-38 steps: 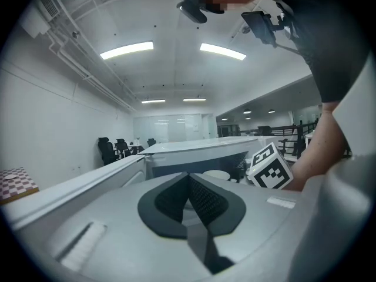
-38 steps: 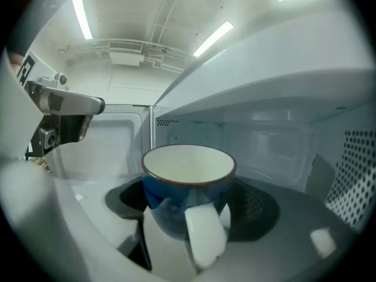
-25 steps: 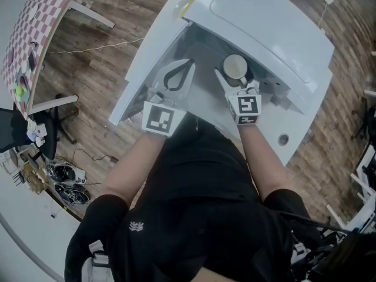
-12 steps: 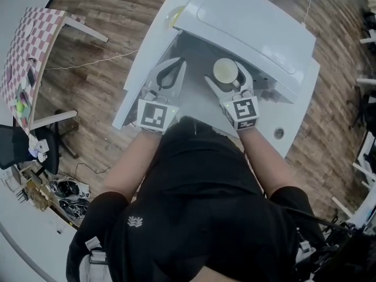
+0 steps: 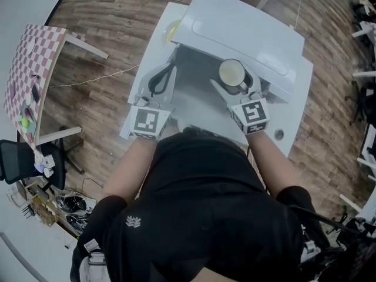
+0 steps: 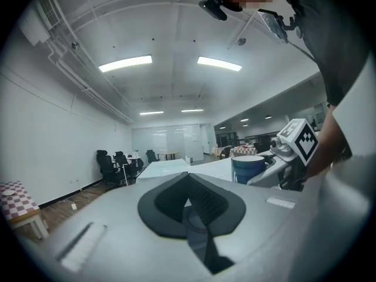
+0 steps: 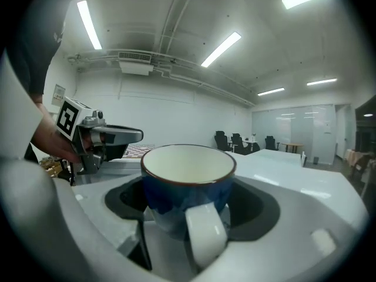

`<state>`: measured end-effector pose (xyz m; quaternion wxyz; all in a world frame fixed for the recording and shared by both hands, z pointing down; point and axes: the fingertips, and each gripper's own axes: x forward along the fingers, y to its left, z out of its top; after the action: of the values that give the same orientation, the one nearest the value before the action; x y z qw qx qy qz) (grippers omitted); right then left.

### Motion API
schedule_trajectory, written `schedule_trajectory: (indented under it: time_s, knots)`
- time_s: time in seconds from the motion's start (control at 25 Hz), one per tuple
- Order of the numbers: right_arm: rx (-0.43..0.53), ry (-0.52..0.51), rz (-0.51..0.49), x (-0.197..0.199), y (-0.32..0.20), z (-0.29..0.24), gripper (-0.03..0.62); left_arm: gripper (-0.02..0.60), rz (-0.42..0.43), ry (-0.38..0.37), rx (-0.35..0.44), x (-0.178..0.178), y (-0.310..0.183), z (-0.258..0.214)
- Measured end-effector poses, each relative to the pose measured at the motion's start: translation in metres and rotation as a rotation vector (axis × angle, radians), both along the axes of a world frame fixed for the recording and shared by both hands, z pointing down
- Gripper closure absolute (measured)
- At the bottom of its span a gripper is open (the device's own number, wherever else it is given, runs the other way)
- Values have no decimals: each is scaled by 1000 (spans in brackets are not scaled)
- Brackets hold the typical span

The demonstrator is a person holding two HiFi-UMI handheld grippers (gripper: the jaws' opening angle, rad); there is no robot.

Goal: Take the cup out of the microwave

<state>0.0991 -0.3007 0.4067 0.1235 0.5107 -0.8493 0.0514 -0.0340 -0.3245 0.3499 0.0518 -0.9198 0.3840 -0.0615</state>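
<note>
A blue cup [image 5: 231, 71] with a cream inside and a white handle hangs at the open front of the white microwave [image 5: 247, 31]. My right gripper [image 5: 235, 82] is shut on the cup [image 7: 188, 178], one jaw on each side and the handle toward the camera. My left gripper [image 5: 170, 68] is beside it to the left, shut with nothing in it; its jaws meet at the tip [image 6: 188, 176]. In the left gripper view the cup [image 6: 248, 168] and the right gripper [image 6: 288, 157] show at the right. The left gripper [image 7: 103, 138] shows at the left of the right gripper view.
The microwave stands on a white table [image 5: 294, 107] with a small hole [image 5: 279, 134] near its front right. A yellow object [image 5: 171, 31] lies at the table's back left. A checkered table [image 5: 29, 57] and a black chair [image 5: 14, 157] stand on the wooden floor to the left.
The right gripper keeps hold of the cup and has shifted slightly right with it. The left gripper stays shut beside it. The head view has drifted.
</note>
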Motion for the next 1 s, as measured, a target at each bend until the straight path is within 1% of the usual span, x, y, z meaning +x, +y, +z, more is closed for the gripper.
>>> schedule_trajectory:
  time_s: [0.16,0.48,0.56,0.72,1.0]
  knots:
    - [8,-13,19,10,-4,-20,197,580,-16,5,-16,-6,-7,-11]
    - [34,-10,45,27,-6,-51,197,580,-10,22,19,-12,-16,-44]
    - [37,-16,46,31,-7,-58,197,580,-12,18,24,-12,-18,-52]
    - [45,-36,57,42,-9,-68,197,580,5,6,60,-7,-19,-66]
    - [56,-36,78,54,-6,-77,197,580,-8,2,49,-9,-23,-73]
